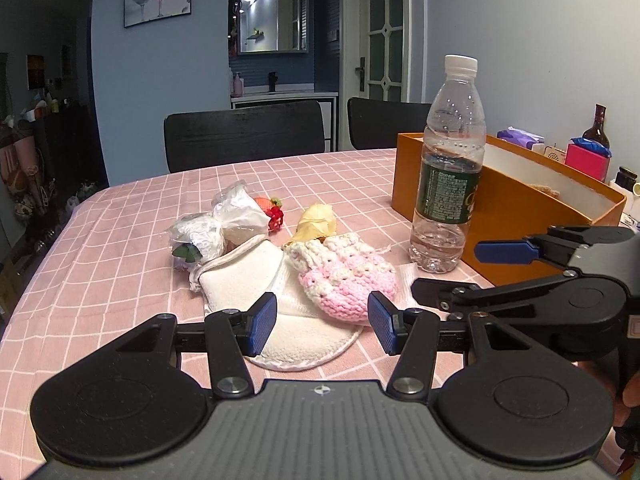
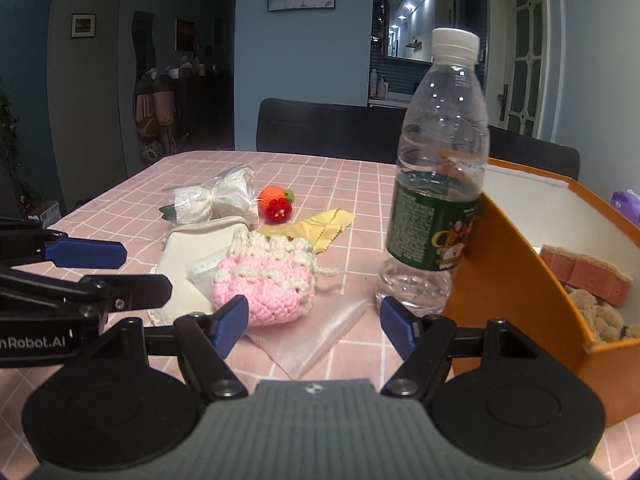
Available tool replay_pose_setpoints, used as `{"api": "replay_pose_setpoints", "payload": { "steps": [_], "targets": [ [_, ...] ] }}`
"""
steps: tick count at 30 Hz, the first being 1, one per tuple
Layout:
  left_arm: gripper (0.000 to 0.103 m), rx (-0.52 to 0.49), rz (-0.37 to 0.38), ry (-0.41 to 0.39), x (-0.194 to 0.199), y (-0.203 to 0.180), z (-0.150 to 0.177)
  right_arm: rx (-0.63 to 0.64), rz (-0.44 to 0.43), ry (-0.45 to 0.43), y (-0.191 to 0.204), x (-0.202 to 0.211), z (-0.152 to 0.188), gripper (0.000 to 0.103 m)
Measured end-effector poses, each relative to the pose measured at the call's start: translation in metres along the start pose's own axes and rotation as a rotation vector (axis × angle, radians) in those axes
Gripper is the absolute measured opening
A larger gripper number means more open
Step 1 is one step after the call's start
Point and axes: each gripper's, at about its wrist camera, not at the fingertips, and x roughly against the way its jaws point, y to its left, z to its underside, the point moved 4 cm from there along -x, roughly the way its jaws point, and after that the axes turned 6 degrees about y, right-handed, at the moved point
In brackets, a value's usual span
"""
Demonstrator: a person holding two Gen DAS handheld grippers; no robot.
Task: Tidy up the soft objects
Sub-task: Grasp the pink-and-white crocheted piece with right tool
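Step in hand, as judged: start of a pick, nothing yet lifted; soft items lie loose on the pink checked surface [image 1: 120,240], all left of the water bottle [image 1: 448,168].

- Wrapped white bundle [image 1: 212,224]: farthest left of the bottle.
- Red crochet strawberry [image 2: 275,204]: just behind the bundle's right end.
- White cloth pads [image 1: 256,276]: in front of the bundle, under the pouch's edge.
- Yellow cloth [image 1: 316,222]: behind the pouch.
- Pink-and-white crochet pouch [image 1: 344,276]: nearest left of the bottle.
- Orange box [image 2: 520,240]: touching the bottle's right side; likely destination.

Left tongs [image 1: 322,322]: released, empty, fingers spanning pads and pouch.
Right tongs [image 2: 314,322]: released, empty, before the pouch.

Next move, likely: close on the pouch, carry it past the bottle without toppling it.

Right view alone shows the box's contents, a pink sponge [image 2: 584,272] and brown fluffy item [image 2: 596,312], and a clear plastic bag [image 2: 316,332].
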Motion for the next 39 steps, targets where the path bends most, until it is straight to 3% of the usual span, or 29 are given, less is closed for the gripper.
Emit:
{"api": "replay_pose_setpoints", "payload": {
  "steps": [5, 9, 12, 17, 20, 22, 23, 24, 30, 32, 34, 39],
  "targets": [
    [0.061, 0.016, -0.08, 0.065, -0.013, 0.014, -0.001, -0.012, -0.039, 0.02, 0.005, -0.021, -0.016, 0.073],
    [0.057, 0.058, -0.115, 0.094, -0.019, 0.029, -0.002, -0.045, -0.086, 0.071, 0.012, -0.046, -0.027, 0.085],
    [0.057, 0.077, -0.119, 0.106, -0.022, 0.038, 0.0, -0.085, -0.13, 0.108, 0.014, -0.066, -0.031, 0.086],
    [0.057, 0.095, -0.096, 0.124, -0.026, 0.043, 0.001, -0.122, -0.182, 0.185, 0.017, -0.092, -0.029, 0.078],
    [0.057, 0.096, -0.09, 0.131, -0.029, 0.042, 0.002, -0.107, -0.179, 0.184, 0.018, -0.095, -0.026, 0.064],
    [0.057, 0.093, -0.087, 0.135, -0.03, 0.04, 0.002, -0.088, -0.178, 0.175, 0.019, -0.093, -0.026, 0.044],
    [0.057, 0.093, -0.084, 0.136, -0.03, 0.039, 0.002, -0.07, -0.178, 0.168, 0.02, -0.091, -0.027, 0.039],
    [0.057, 0.09, -0.08, 0.135, -0.03, 0.039, 0.002, -0.053, -0.169, 0.156, 0.02, -0.087, -0.028, 0.025],
    [0.058, 0.043, -0.035, 0.113, -0.029, 0.031, -0.007, -0.045, -0.145, 0.092, 0.006, -0.047, -0.043, 0.023],
    [0.066, 0.058, -0.002, 0.119, -0.037, 0.033, -0.011, -0.024, -0.098, 0.067, 0.001, -0.034, -0.041, 0.023],
    [0.067, 0.106, 0.04, 0.15, -0.052, 0.038, -0.014, -0.021, -0.081, 0.078, -0.004, -0.032, -0.036, 0.023],
    [0.07, 0.162, 0.025, 0.188, -0.082, 0.042, -0.015, -0.052, -0.092, 0.156, -0.013, -0.05, -0.014, 0.023]
  ]
}}
